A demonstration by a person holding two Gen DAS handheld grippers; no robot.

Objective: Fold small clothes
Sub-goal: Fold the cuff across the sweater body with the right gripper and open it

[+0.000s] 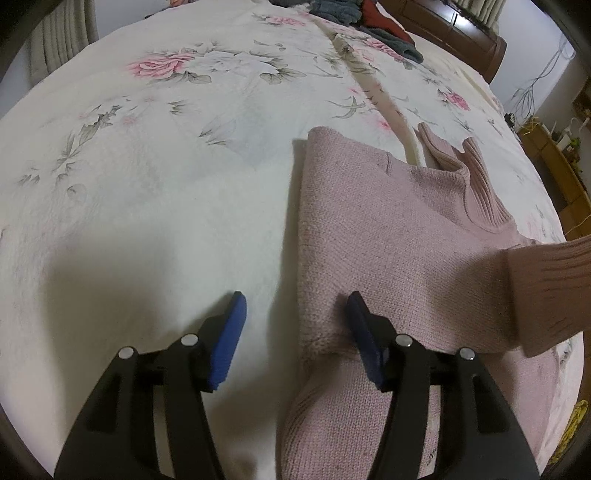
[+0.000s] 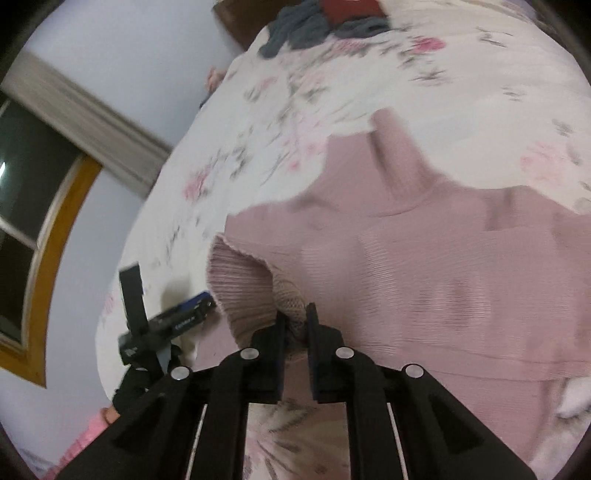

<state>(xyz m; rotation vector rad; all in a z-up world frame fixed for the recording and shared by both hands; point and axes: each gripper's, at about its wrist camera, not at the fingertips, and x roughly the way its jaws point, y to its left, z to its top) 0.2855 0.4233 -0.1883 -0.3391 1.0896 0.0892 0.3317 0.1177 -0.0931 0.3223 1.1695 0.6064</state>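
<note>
My L gripper [image 1: 295, 306] hangs low over the floral bedspread [image 1: 166, 166], jaws wide, nothing between them; its right pad sits at the left edge of the pink sweater [image 1: 388, 221], which lies flat on the bed w/ collar pointing away. My R gripper [image 2: 296, 317] is pinched nearly closed on the ribbed cuff [image 2: 243, 280], lifted off the sweater body.

Bed [image 1: 166, 192] covered by white quilt with pink rose and grey leaf print. Pink knit turtleneck sweater [image 1: 388, 236] lies flat toward the near right side, collar pointing to the far edge. Heap of grey and red clothes [image 1: 369, 18] at far edge, well apart from sweater.
</note>
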